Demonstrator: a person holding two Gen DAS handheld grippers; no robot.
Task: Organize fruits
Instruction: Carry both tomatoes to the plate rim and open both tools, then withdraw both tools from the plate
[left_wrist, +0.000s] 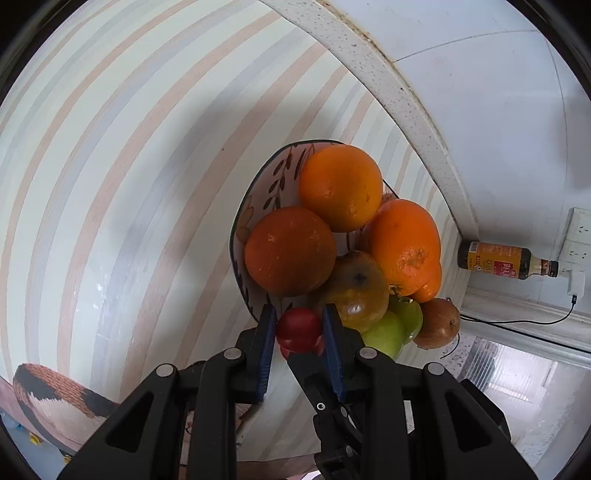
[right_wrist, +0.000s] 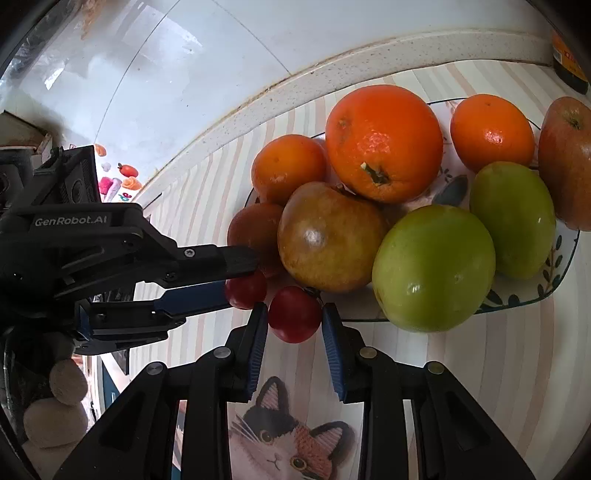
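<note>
Both grippers work small red fruits at the crowded plate's near rim.
Left gripper (left_wrist: 299, 325) is clamped on one red fruit (left_wrist: 298, 328); right gripper (right_wrist: 294, 319) brackets another (right_wrist: 294, 314), contact unclear. Oranges (right_wrist: 384, 142) and green fruits (right_wrist: 434, 267) already fill the plate (right_wrist: 524, 299), apparently leaving these two and little room beside the wall curb (right_wrist: 332, 74).

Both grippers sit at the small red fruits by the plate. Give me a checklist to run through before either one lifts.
1. Left gripper closed on a red fruit: ok, fingers touch both sides.
2. Right gripper closed on its red fruit: not ok, a gap shows.
3. Grippers apart from each other: cannot tell, very close.
4. Plate flat on the table: ok.
5. Brownish fruit beside the fingers free of contact: cannot tell.
</note>
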